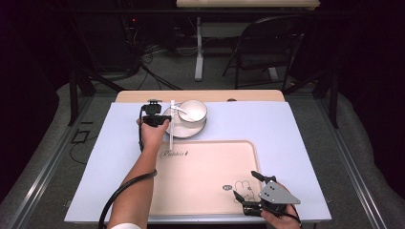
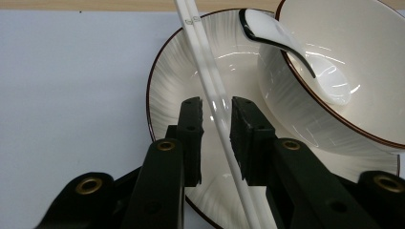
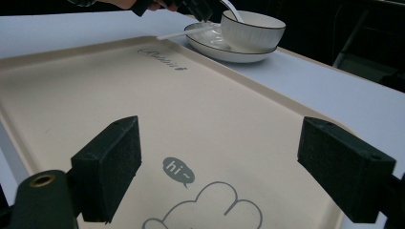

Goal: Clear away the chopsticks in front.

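A pair of white chopsticks (image 1: 171, 125) (image 2: 205, 57) (image 3: 184, 32) lies across the left rim of a white ribbed plate (image 1: 184, 131) (image 2: 176, 71) (image 3: 215, 50). On the plate stands a white bowl (image 1: 193, 112) (image 2: 363, 57) (image 3: 250, 31) with a white spoon (image 1: 180, 109) (image 2: 286, 43) leaning in it. My left gripper (image 1: 157, 119) (image 2: 217, 102) straddles the chopsticks over the plate. Its pads stand close on either side, and a thin gap still shows. My right gripper (image 1: 243, 183) (image 3: 219, 157) is wide open over the near right corner of the beige tray (image 1: 205, 167) (image 3: 143, 105), with nothing between its pads.
The tray lies on a pale blue mat (image 1: 296, 138) that covers the table, just in front of the plate. It bears a printed rabbit and a "hi" bubble (image 3: 178, 171). A folding chair (image 1: 267, 47) and a table leg (image 1: 199, 52) stand beyond the far edge.
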Demonstrator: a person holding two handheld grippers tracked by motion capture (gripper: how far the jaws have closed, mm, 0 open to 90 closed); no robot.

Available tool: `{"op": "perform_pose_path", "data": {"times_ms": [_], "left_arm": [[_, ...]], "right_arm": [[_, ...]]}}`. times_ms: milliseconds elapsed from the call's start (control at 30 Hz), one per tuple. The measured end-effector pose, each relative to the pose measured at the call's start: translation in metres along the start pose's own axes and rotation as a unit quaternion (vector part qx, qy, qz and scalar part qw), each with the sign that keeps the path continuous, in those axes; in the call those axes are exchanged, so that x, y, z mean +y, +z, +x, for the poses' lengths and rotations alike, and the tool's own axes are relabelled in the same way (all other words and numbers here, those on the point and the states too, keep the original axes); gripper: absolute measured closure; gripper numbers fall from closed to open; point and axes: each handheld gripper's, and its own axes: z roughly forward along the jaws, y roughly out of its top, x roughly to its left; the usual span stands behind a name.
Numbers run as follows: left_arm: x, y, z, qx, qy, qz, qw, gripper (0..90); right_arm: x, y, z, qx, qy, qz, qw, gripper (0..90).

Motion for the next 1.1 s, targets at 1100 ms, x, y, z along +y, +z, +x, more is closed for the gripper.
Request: {"op": "perform_pose_path", "data": {"times_ms": [1100], "left_arm": [[0.010,0.019,0.001,0.022,-0.028,0.043,0.9984,79.1]], "right_arm": [[0.000,0.000,0.000,0.002,-0.002,-0.002,1.0000,14.2]]}}
